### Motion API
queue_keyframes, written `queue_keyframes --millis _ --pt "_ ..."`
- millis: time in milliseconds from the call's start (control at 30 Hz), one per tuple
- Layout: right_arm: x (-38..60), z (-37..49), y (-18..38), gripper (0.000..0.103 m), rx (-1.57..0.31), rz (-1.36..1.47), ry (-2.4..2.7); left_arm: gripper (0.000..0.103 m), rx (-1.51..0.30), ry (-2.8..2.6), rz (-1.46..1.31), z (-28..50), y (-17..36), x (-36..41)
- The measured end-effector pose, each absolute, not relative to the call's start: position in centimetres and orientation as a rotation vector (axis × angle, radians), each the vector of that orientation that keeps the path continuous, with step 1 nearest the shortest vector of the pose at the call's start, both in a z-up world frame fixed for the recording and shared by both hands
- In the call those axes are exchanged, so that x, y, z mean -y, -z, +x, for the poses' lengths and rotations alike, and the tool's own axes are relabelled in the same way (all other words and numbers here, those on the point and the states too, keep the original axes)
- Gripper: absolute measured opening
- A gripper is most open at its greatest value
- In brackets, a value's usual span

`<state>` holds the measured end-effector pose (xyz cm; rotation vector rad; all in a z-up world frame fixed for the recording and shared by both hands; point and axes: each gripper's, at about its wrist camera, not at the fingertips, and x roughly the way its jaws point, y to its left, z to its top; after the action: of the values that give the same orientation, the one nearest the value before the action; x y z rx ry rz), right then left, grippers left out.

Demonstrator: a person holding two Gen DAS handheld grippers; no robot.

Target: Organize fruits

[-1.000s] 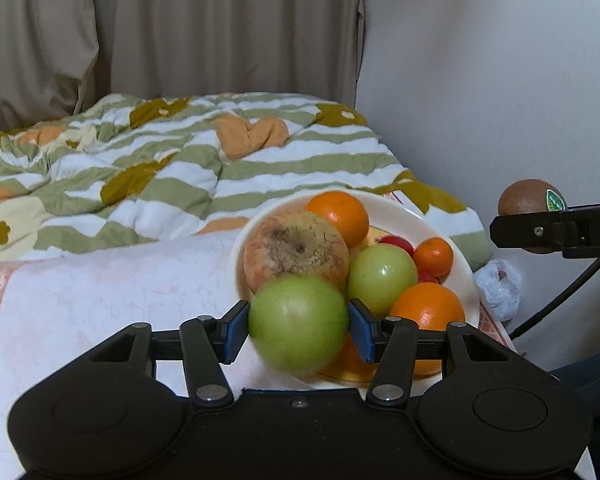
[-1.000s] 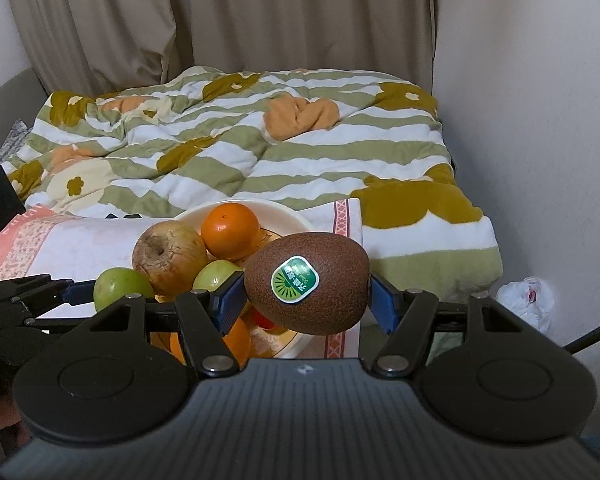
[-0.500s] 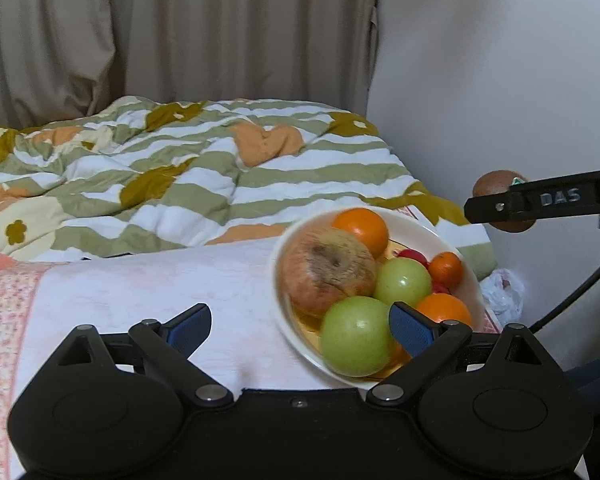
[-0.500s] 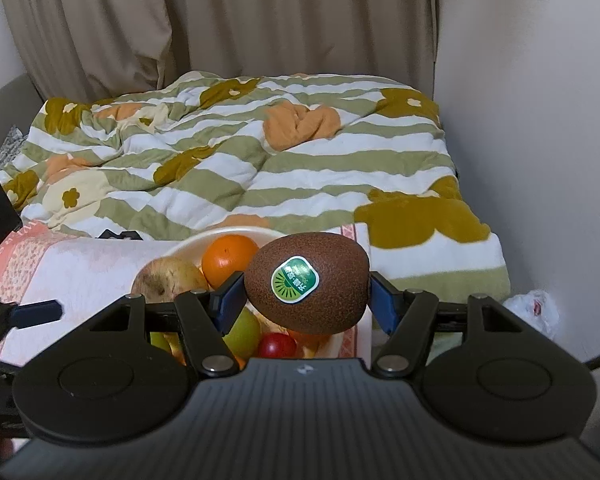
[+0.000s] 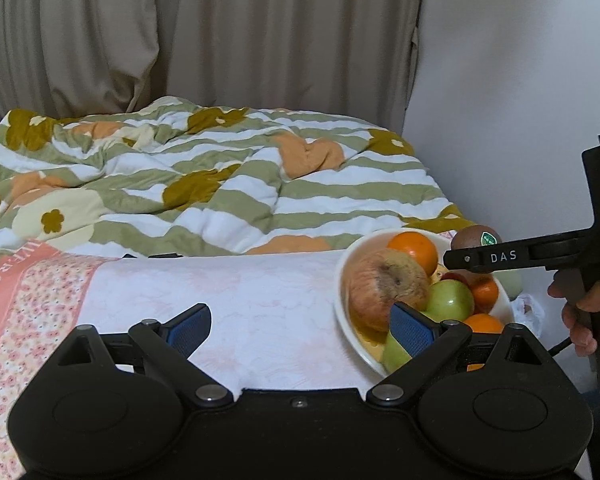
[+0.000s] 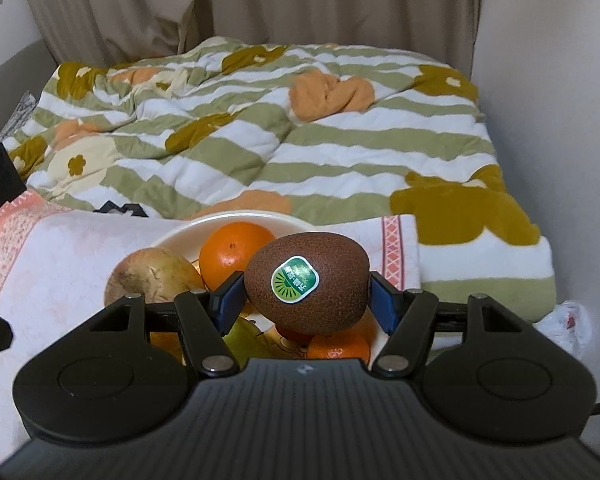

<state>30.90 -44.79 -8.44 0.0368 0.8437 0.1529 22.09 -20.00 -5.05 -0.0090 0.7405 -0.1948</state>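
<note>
Left tongs: the left gripper (image 5: pixel 300 326) is spread wide with nothing between its blue pads; it hangs low over the cloth, and its right pad overlaps the near-left edge of the plate in the left wrist view.
Right tongs: the right gripper (image 6: pixel 306 294) is clamped on the kiwi (image 6: pixel 307 278), one blue pad on each end of it.
Kiwi: brown and fuzzy, lying crosswise between the pads with a green sticker facing the camera; it is held in the air above the far right part of the plate, over the piled fruit, touching none of it as far as the views show.
Plate: a white plate (image 5: pixel 342 280) near the right end of the cloth, heaped with fruit.
Fruit on the plate: a large blotchy apple (image 5: pixel 384 284) at the left, an orange (image 5: pixel 414 246) behind it, a green apple (image 5: pixel 450 300) in the middle, smaller oranges at the right and front, another green fruit at the near edge, partly hidden by the left pad.
Cloth: a white tablecloth (image 5: pixel 220 292) with a pink flowered border on the left.
Background: a green-and-white striped quilt (image 5: pixel 204 188) on a bed, beige curtains (image 5: pixel 204 36) behind it.
</note>
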Motion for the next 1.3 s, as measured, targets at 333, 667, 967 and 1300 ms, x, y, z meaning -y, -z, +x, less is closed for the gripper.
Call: queue_keyframes --millis 333,667,967,1300 --pt "44.7 30.7 8.9 0.103 -0.792 -0.004 -0.206 0.098 -0.727 0.153 -0.014 20.5 5.0 19.7" --pt "44.2 28.8 7.0 0.103 -0.748 -0.029 -0.213 0.098 -0.683 0.098 -0.032 16.8 2.8 18.8" --pt "41.6 22.4 1.2 0.103 -0.676 -0.007 -0.155 0.098 -0.583 0.103 -0.038 12.6 -1.7 15.3" --pt "36.1 11.8 -4.0 0.103 -0.634 0.008 -0.067 0.100 -0.508 0.154 0.017 8.2 -5.0 10.4"
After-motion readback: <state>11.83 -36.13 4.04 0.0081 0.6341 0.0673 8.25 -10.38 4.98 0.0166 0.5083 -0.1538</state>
